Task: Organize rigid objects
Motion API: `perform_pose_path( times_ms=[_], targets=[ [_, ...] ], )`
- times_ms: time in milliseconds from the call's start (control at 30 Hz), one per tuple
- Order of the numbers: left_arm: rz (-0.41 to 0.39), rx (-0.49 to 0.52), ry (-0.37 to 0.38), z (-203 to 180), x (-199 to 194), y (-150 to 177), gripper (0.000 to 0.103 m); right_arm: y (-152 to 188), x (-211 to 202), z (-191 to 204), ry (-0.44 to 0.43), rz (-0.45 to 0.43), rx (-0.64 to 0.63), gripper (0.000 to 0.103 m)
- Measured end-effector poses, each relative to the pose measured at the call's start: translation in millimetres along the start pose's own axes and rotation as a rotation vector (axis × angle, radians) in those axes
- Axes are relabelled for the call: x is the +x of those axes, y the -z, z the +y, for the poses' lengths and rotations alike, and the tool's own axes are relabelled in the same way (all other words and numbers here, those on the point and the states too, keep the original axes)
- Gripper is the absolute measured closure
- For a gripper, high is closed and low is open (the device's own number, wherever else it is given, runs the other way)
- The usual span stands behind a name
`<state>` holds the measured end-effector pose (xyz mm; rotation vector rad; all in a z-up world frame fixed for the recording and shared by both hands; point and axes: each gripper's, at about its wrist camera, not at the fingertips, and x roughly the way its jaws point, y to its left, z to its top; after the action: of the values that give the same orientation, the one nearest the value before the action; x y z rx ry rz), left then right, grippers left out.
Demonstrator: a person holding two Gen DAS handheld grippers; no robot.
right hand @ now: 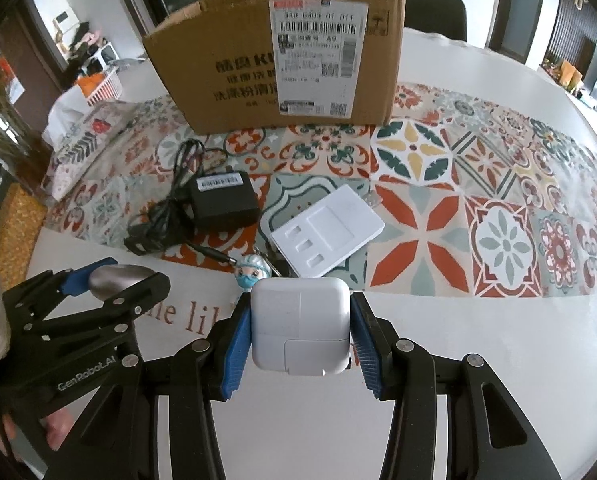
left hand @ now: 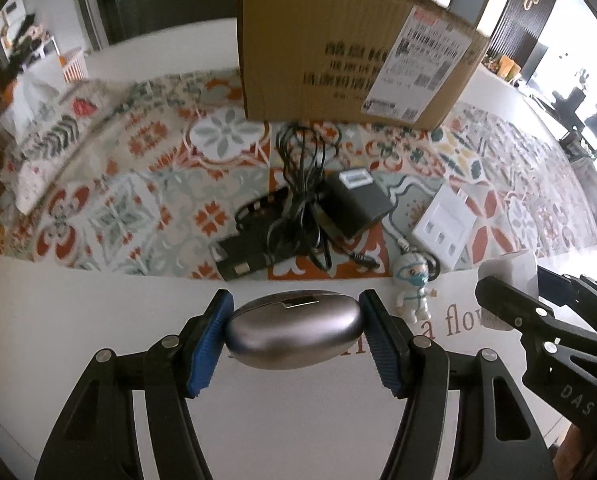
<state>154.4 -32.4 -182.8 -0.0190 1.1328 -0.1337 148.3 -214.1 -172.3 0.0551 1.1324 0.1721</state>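
Silver oval case (left hand: 294, 330) sits clamped between the blue pads (left hand: 212, 344) of my left tool (left hand: 295, 336), held above the bare white strip along the near edge of the table (left hand: 98, 320). My right tool (right hand: 300, 334) is closed on a white square charger (right hand: 300, 326), its pads (right hand: 238, 346) pressing both sides, also over that near strip, where brown lettering (right hand: 174, 312) shows on the white surface. In the right wrist view my left tool (right hand: 110, 280) appears at the left with the case (right hand: 116, 276) in its grip.

Just beyond the charger, at the near edge of the patterned runner (right hand: 438, 208), stands a small figurine in a mask (right hand: 252, 274), with a white flat adapter (right hand: 324, 232) just beside it on the runner. Left of that lies a black power brick (right hand: 222, 200) with its tangled black cable (right hand: 158, 216); the cable's plug tip reaches the near edge of the runner near the figurine. In the left wrist view the cable (left hand: 302, 196) lies over a black rectangular device (left hand: 250, 240) at the runner's near edge.

Toward the far edge of the table stands an open cardboard box (right hand: 282, 56) on the runner, a white shipping label (right hand: 318, 52) on the side facing me. A folded patterned cloth (right hand: 94, 140) lies near the far left corner.
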Motion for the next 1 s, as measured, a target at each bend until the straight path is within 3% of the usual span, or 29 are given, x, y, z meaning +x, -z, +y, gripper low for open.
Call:
perform_pose_path(
  times_ms=[600, 1000],
  targets=[
    [-0.247, 0.067, 0.01, -4, -87, -45, 0.039, -34, -74, 13, -0.018, -0.208, -0.011, 0.056],
    [-0.354, 0.101, 0.031, -12, -120, -74, 0.039, -57, -107, 14, -0.022, -0.321, -0.013, 0.056]
  ],
)
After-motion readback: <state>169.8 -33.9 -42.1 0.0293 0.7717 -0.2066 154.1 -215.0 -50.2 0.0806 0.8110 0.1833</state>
